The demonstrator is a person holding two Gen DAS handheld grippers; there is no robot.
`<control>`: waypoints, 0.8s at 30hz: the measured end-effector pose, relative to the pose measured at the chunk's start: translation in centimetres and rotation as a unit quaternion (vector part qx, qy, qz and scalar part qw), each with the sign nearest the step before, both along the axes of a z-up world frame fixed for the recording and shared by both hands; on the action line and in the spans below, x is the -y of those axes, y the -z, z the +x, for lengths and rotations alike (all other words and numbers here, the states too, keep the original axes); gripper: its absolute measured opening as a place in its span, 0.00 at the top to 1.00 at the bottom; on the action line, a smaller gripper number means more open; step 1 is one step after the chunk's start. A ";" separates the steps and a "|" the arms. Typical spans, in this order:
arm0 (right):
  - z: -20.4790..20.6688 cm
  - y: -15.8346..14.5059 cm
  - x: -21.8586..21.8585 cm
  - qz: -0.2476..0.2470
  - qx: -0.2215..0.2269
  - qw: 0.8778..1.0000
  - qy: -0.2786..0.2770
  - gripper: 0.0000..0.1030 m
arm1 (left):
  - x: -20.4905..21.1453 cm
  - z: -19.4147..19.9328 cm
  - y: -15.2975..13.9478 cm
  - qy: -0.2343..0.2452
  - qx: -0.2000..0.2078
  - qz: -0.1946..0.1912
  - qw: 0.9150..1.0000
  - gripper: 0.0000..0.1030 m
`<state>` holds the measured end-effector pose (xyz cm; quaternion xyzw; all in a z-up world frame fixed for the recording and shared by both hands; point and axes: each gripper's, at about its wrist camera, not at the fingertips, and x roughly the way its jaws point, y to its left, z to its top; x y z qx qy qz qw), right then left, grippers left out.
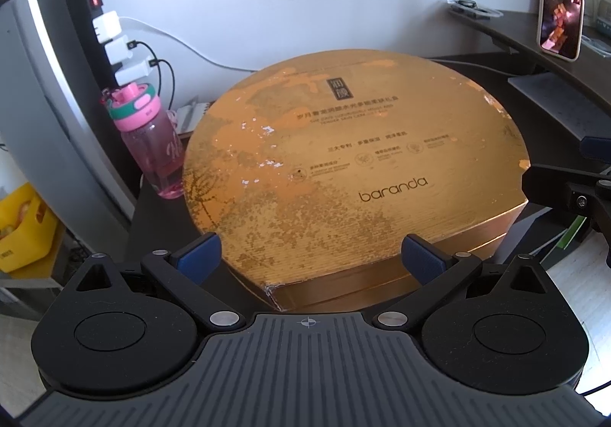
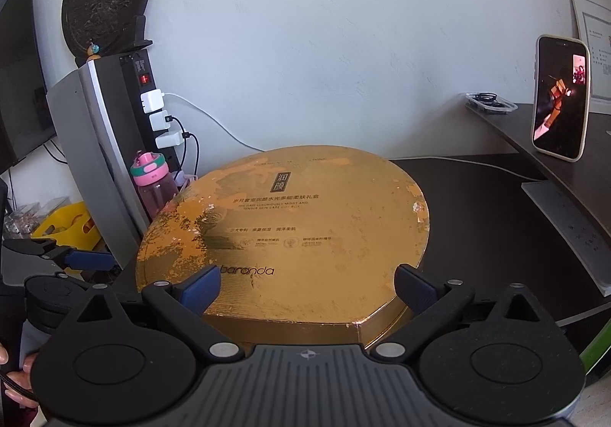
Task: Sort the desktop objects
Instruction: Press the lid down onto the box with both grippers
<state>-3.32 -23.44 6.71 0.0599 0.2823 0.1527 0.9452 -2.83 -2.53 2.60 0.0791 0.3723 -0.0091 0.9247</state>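
A large round gold gift box (image 1: 343, 167) (image 2: 290, 236) printed "baranda" lies flat on the dark desk (image 2: 488, 220). My left gripper (image 1: 311, 257) is open, its blue pads (image 1: 200, 249) spread just above the box's near edge, holding nothing. Over the box's front rim, my right gripper (image 2: 307, 285) also stands open and empty. Each gripper shows in the other's view: the right one at the right edge (image 1: 573, 182), the left one at the lower left (image 2: 76, 259). A pink water bottle (image 1: 152, 144) (image 2: 151, 184) stands upright left of the box.
A grey tower with a power strip and white chargers (image 2: 160, 121) rises at the left. A phone (image 2: 559, 98) leans on the raised shelf (image 2: 534, 136) at right, with a small clear tray (image 2: 490, 102) behind. A yellow crate (image 1: 23, 224) sits low left. A keyboard (image 2: 573, 232) lies right.
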 end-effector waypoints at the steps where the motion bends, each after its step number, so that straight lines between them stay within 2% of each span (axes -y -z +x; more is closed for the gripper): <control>1: 0.0 0.0 0.0 0.001 0.000 1.000 0.000 0.03 | 0.0 0.0 0.0 0.000 0.000 -0.001 1.000 0.00; 16: -0.1 -0.1 -1.0 -0.015 -0.005 1.000 -0.009 0.02 | -0.8 -0.1 0.4 -0.004 -0.006 -0.016 1.000 0.00; 24: -0.2 0.5 -0.7 -0.037 -0.027 0.999 0.014 0.02 | -0.3 -0.5 1.1 0.027 -0.013 -0.023 0.999 0.00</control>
